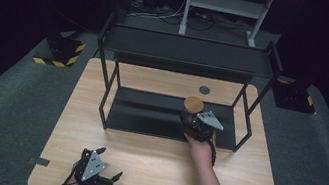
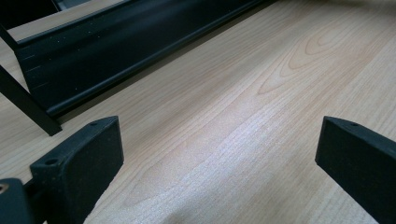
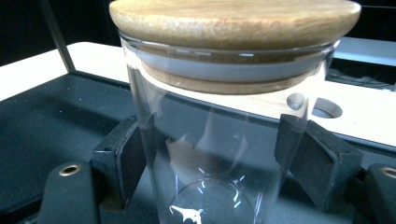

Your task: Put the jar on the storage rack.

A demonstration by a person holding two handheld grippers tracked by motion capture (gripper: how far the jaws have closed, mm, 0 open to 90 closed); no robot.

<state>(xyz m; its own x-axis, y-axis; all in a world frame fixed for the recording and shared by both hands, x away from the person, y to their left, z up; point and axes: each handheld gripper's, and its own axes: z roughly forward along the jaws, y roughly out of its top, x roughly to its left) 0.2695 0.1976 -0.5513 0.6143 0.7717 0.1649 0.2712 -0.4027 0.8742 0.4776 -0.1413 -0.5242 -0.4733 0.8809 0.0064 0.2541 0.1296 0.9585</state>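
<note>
Standing on lower rack shelf [image 1: 149, 112], glass jar [image 3: 219, 154] with wooden lid [image 3: 233, 18] between right gripper [image 3: 212, 163] pads, contact unclear; left gripper [image 2: 219, 154] wide open, empty, over table [image 2: 280, 93]

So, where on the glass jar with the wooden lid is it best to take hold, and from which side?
Grip the glass jar on its straight clear wall below the wooden lid, coming level from the table's near side. It stands upright on the rack's lower shelf, and the lid overhangs. The right tool brackets it that way.

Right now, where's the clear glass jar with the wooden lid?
Clear glass jar with the wooden lid stands on the black rack's lower shelf, right of centre, between the right hand-held gripper's jaws.
</note>
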